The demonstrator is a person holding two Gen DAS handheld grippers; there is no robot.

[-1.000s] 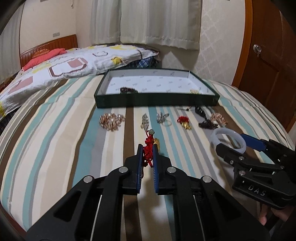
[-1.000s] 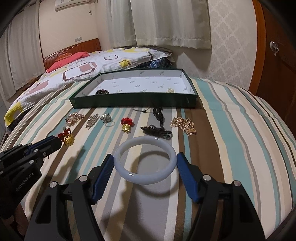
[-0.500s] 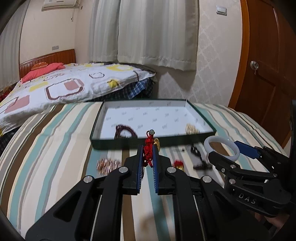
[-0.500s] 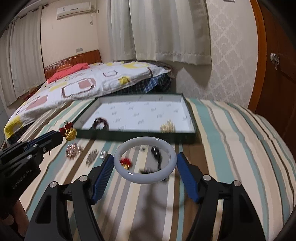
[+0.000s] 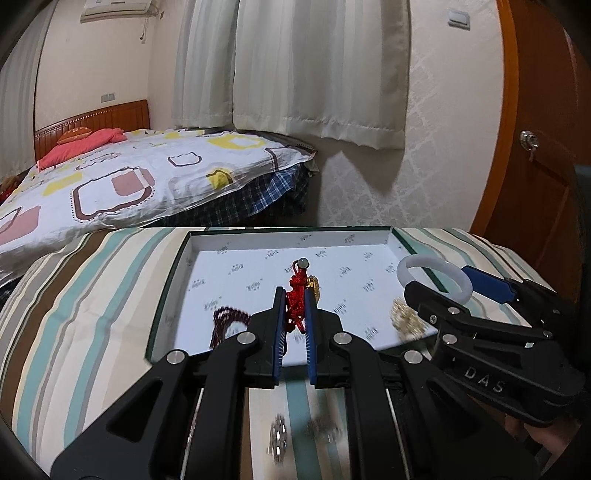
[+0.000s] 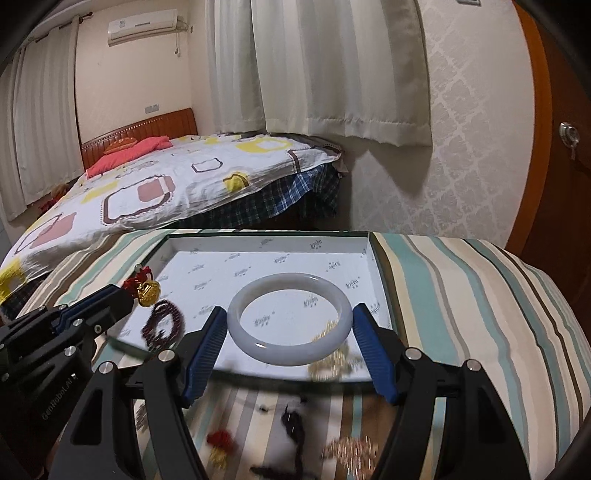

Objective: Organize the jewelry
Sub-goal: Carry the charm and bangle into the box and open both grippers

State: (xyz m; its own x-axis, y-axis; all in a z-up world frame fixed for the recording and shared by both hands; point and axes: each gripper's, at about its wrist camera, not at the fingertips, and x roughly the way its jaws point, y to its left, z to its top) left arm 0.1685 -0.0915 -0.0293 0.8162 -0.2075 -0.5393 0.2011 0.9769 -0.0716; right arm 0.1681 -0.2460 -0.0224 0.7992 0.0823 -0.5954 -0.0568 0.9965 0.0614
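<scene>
1. We see cream curtains [image 6: 332, 70] hanging over a pale patterned wall [image 6: 476, 147].
2. We find a wooden door [image 5: 535, 177] at the right, a key in its lock.
3. We note a bed with a wooden headboard [image 6: 147, 129], a patterned quilt [image 5: 147, 177] and a pink pillow [image 5: 77, 146].
4. We spot an air conditioner [image 6: 142, 26] high up.
5. We make out a striped cover [image 6: 480, 295] in the foreground.

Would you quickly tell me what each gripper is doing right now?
Left gripper: shut on the red charm.
Right gripper: shut on the white bangle.
</scene>
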